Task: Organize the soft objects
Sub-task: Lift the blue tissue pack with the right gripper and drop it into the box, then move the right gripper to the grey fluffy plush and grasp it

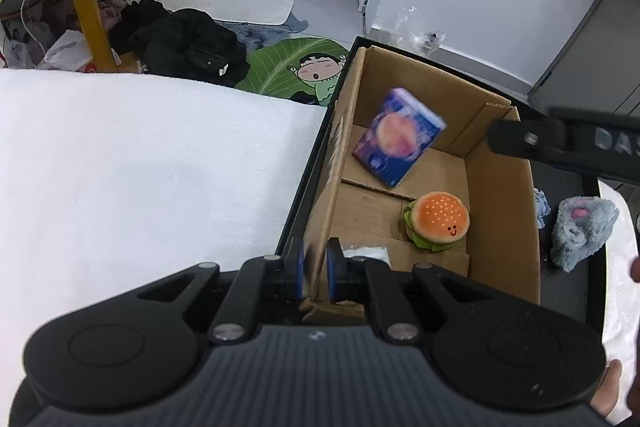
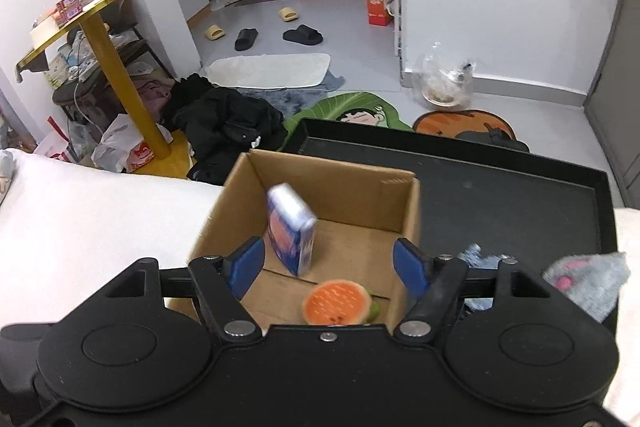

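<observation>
A cardboard box stands on a black tray. My left gripper is shut on the box's left wall. A blurred blue soft pack is in mid-air inside the box, also in the right wrist view. A plush burger lies on the box floor, also in the right wrist view. My right gripper is open and empty above the box; its body shows in the left wrist view. A grey plush toy sits on the tray right of the box.
A white blanket lies left of the tray. A small blue-grey cloth lies on the tray by the box. On the floor beyond are black clothes, a green cartoon rug, slippers and a yellow table leg.
</observation>
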{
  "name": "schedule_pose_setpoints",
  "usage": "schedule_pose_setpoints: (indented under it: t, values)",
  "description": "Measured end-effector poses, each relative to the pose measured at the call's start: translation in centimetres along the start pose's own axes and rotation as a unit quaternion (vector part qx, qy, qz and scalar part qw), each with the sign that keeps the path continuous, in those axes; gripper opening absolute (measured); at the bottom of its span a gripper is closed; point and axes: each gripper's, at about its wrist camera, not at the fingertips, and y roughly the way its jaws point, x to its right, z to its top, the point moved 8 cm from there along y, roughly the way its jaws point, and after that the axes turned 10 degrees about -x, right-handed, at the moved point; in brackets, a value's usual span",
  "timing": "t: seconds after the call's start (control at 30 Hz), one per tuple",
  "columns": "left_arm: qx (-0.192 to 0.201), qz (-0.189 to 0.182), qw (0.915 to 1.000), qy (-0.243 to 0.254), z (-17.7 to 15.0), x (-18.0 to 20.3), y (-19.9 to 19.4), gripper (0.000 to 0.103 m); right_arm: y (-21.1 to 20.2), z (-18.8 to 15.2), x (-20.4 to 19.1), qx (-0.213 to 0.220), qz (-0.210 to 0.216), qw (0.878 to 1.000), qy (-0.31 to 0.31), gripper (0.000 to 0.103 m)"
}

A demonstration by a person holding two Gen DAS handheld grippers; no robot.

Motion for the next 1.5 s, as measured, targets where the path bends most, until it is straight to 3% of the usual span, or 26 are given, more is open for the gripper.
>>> schedule_pose_setpoints:
  t: [0.73, 1.0, 1.17, 1.5]
  values:
    - [0.008, 0.052, 0.9986, 0.011, 0.2, 0.8, -0.5, 0.017, -3.6, -3.0, 10.7, -0.006, -0.025, 0.999, 0.042, 0.078]
    - [0.025, 0.057, 0.9975, 0.032, 0.2, 1.7, -1.3, 0.049, -2.9, -4.6, 14.4, -0.013, -0.018, 0.996, 0.086, 0.078]
    - [0.03, 0.065, 0.9963, 0.047, 0.2, 2.3, -1.3, 0.055, -1.8, -5.6, 16.7, -0.02, -0.016, 0.991, 0.128, 0.078]
    - [0.023, 0.084, 0.9941, 0.065, 0.3, 3.2, -0.9, 0.059, 0.8, -6.4, 20.9, -0.023, 0.008, 0.971, 0.237, 0.093]
